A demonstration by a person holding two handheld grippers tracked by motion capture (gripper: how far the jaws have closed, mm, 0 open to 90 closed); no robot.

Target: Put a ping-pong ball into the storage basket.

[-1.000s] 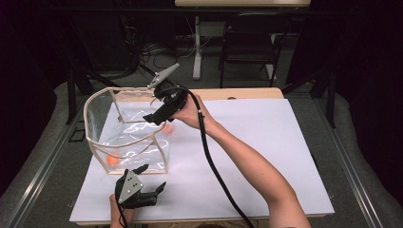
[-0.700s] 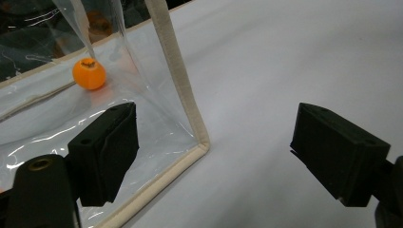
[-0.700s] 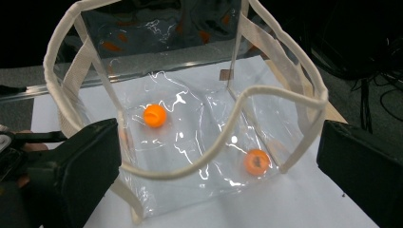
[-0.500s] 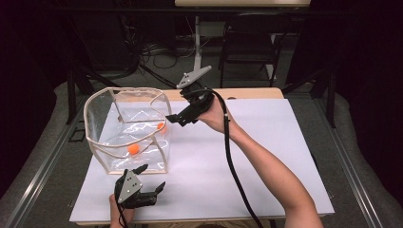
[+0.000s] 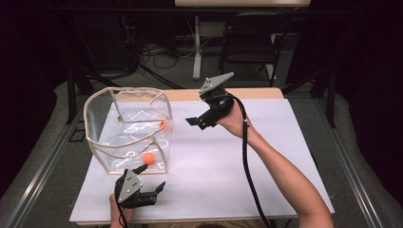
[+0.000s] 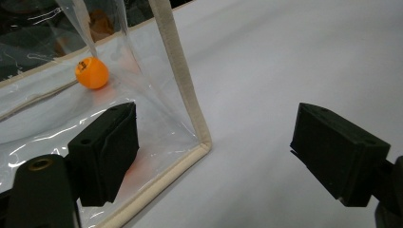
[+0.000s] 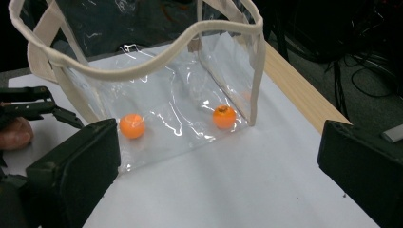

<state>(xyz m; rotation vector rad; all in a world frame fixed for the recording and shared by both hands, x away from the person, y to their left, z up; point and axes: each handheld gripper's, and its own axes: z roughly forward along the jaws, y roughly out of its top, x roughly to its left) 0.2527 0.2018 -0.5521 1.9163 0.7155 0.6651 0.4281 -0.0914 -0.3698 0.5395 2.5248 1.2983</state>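
So we've got a clear bag point(image 5: 128, 130) with cloth-trimmed edges standing open-topped on the left of the white tabletop point(image 5: 228, 166), and two orange balls sitting on its floor: one point(image 5: 149, 158) toward the near corner, the other point(image 5: 162, 124) by the far wall. Our guess is the bag stands upright with its mouth open so balls can be dropped straight in from above, and both balls look to be in already.

Our right hand-held gripper point(image 5: 196, 122) is up in the air just to the right of the bag, jaws spread wide and holding nothing. The right forearm reaches diagonally from the bottom edge across the tabletop, wrist cocked so the jaws aim back toward the bag, which is why the right gripper view looks straight at both balls point(image 7: 132, 126) point(image 7: 224, 117) through the plastic.

Our left hand-held gripper point(image 5: 151, 183) sits low at the near edge of the tabletop, right by the bag's front corner, also spread and empty. In the left gripper view one jaw lines up in front of the bag wall point(image 6: 157, 128), but we can't tell if it's touching. It looks parked there, maybe to steady the bag.
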